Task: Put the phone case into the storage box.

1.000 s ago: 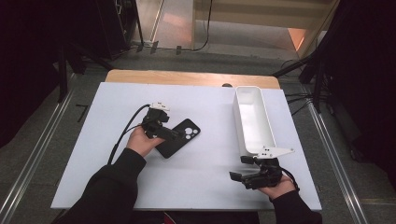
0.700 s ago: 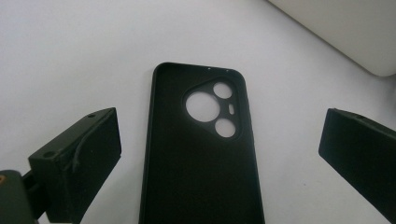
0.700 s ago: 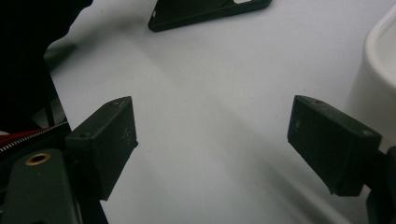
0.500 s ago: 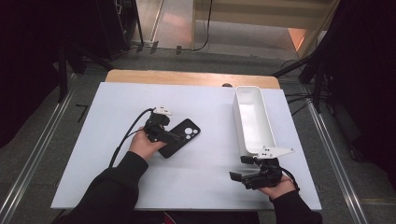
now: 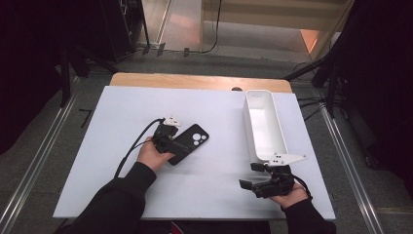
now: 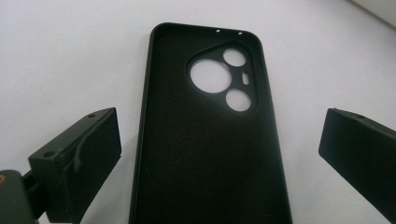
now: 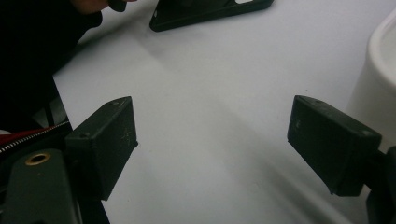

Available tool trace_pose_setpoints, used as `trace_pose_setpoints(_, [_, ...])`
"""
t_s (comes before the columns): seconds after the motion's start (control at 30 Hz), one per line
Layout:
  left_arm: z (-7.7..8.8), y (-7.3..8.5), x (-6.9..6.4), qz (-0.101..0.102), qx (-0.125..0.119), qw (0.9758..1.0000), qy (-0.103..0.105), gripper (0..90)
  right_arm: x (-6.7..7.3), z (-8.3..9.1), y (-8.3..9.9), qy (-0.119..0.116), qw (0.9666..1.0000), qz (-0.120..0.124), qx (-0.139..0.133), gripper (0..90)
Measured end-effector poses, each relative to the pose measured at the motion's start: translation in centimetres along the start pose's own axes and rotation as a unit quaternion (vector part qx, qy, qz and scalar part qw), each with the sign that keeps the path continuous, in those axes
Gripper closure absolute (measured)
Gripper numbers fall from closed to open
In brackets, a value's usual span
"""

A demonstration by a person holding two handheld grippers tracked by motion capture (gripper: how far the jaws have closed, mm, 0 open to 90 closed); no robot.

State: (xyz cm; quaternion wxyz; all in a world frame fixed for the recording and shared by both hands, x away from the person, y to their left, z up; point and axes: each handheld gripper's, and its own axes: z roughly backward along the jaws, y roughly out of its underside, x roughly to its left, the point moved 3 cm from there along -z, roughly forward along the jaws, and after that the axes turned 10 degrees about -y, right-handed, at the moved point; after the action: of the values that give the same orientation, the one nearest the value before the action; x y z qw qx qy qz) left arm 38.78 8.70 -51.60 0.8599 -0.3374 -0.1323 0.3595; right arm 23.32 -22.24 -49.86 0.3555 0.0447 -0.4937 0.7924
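A black phone case (image 5: 189, 143) lies flat on the white table (image 5: 122, 117), inner side up, its camera cutout toward the far right. My left gripper (image 5: 171, 141) hovers low over the case's near end. In the left gripper view the case (image 6: 205, 154) runs up between the two black jaws, and the left gripper (image 6: 218, 128) is open, with white table showing on both sides of the case. My right gripper (image 5: 251, 175) rests near the front right edge, pointing left. The right gripper (image 7: 212, 121) is open over bare table, with nothing between its jaws.
A long white bin (image 5: 263, 124) stands empty at the right, just beyond my right gripper, and its rounded wall (image 7: 380, 60) shows at that view's right edge. A wooden strip (image 5: 195, 80) borders the table's far side. The left cable (image 5: 134, 148) loops beside the left hand.
My left gripper has sunk slightly toward the phone case. The right gripper and the bin have stayed still.
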Motion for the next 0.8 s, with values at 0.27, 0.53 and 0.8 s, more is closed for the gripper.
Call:
trace_pose_setpoints(0.27, [-1.0,0.8,-0.2,-0.024,0.018,0.9994,-0.018,0.0,0.0,0.0,0.0,0.000,1.0000,-0.001,0.000,14.0])
trace_pose_setpoints(0.53, [-1.4,1.1,-1.0,-0.068,0.020,0.9959,-0.056,0.0,0.0,0.0,0.0,-0.001,1.0000,-0.001,0.000,14.1])
trace_pose_setpoints(0.8, [-1.4,1.3,-1.1,-0.060,0.008,0.9961,-0.063,0.0,0.0,0.0,0.0,0.000,1.0000,0.001,0.000,14.0])
